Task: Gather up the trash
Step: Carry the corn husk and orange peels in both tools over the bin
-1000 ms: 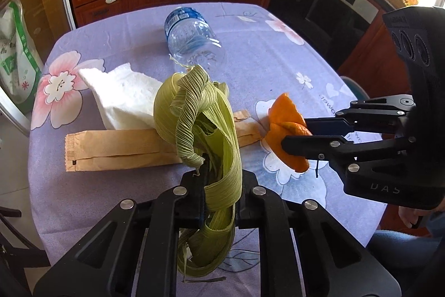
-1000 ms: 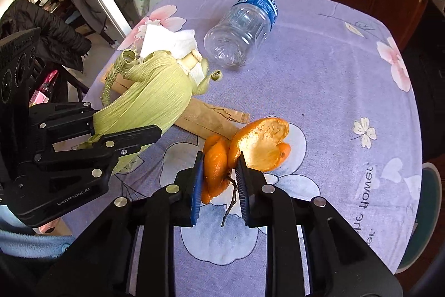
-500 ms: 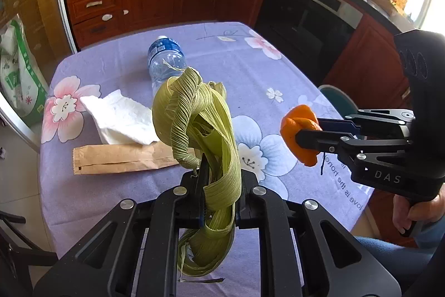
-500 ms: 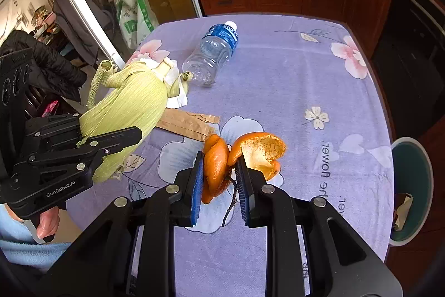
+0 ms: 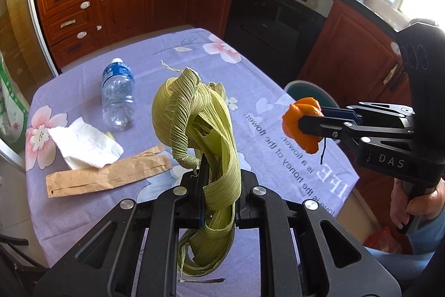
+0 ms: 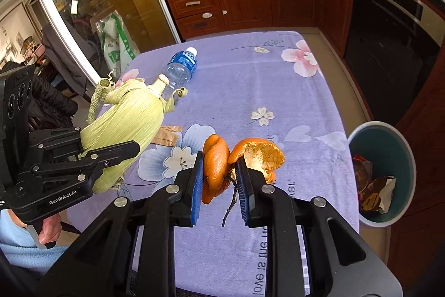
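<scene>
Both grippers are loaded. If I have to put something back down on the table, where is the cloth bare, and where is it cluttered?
Bare: the tablecloth between the plastic bottle and the edge beside the bin, and the far end towards the cabinets. Crowded: the opposite side, where bottle, white tissue and brown paper bag lie together.

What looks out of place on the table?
The bottle lies on its side, and a napkin and paper bag are still on the table. Nothing looks spilled.

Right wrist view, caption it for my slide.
Right gripper carrying orange peel above the table, teal bin alongside.
</scene>
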